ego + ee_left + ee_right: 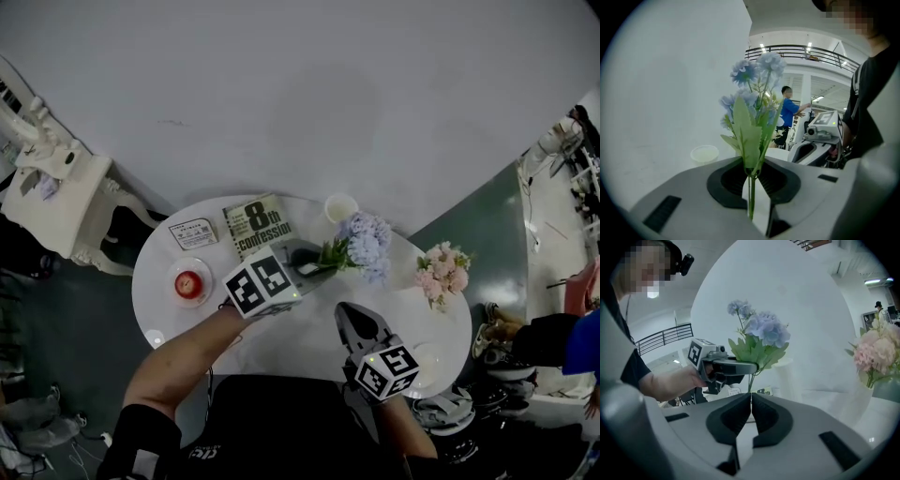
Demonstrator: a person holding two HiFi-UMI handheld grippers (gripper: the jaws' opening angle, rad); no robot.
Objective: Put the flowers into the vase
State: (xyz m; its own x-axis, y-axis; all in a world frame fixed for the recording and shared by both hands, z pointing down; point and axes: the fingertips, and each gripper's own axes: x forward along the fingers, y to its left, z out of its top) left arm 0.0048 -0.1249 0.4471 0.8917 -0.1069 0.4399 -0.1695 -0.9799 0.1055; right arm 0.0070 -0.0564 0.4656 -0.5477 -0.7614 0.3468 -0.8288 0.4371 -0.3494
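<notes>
Round white table (281, 342) (blue flowers (364, 246) above), white wall (328, 94), dark floor (66, 309)

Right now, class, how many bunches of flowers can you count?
2. The blue-petalled bunch is held by its stem in the left gripper over the round white table; the pink-petalled bunch stands near the table's right edge.
</notes>
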